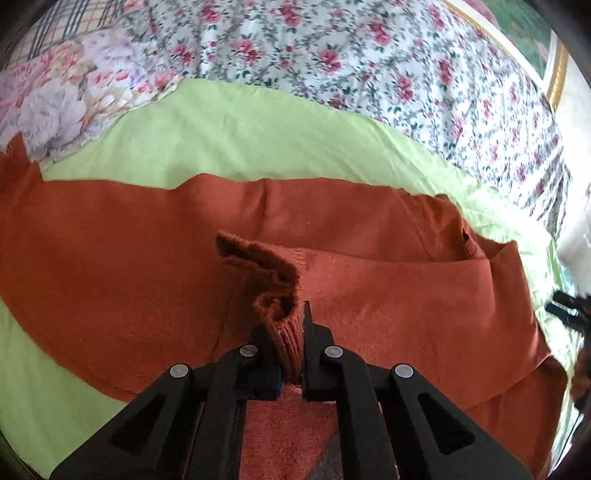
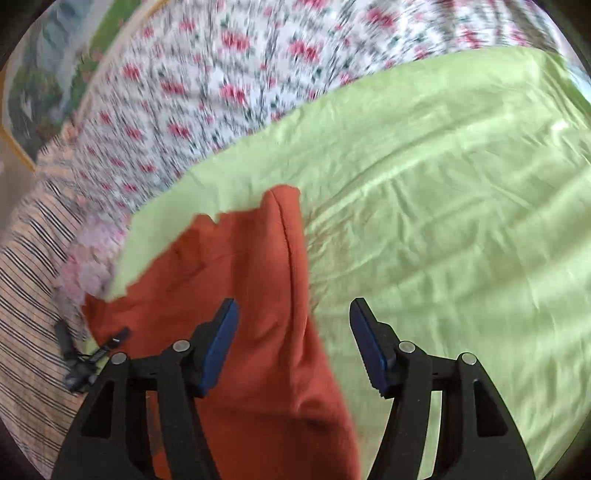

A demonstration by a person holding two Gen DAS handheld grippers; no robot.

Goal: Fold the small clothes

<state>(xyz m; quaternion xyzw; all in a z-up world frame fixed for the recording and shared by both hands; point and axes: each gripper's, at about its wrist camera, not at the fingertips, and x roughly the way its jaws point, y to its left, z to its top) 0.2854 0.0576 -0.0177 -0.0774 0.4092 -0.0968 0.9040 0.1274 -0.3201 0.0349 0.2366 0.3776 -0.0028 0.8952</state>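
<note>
A rust-orange sweater [image 1: 110, 266] lies spread on a light green sheet [image 1: 229, 140]. My left gripper [image 1: 286, 325] is shut on the sweater's ribbed cuff [image 1: 284, 332] and holds the sleeve end [image 1: 266, 266] bunched above the sweater's body. The right gripper's tips [image 1: 565, 306] show at the right edge. In the right wrist view my right gripper [image 2: 293, 325] is open and empty, just above the sweater's edge [image 2: 258, 295], which runs between its fingers. The sheet [image 2: 461, 221] lies to the right.
A white bedspread with red flowers [image 1: 351, 55] covers the bed beyond the green sheet. A pastel floral pillow [image 1: 62, 99] sits at the far left. A striped cloth [image 2: 29, 277] lies at the left in the right wrist view. A framed picture [image 1: 532, 33] stands behind the bed.
</note>
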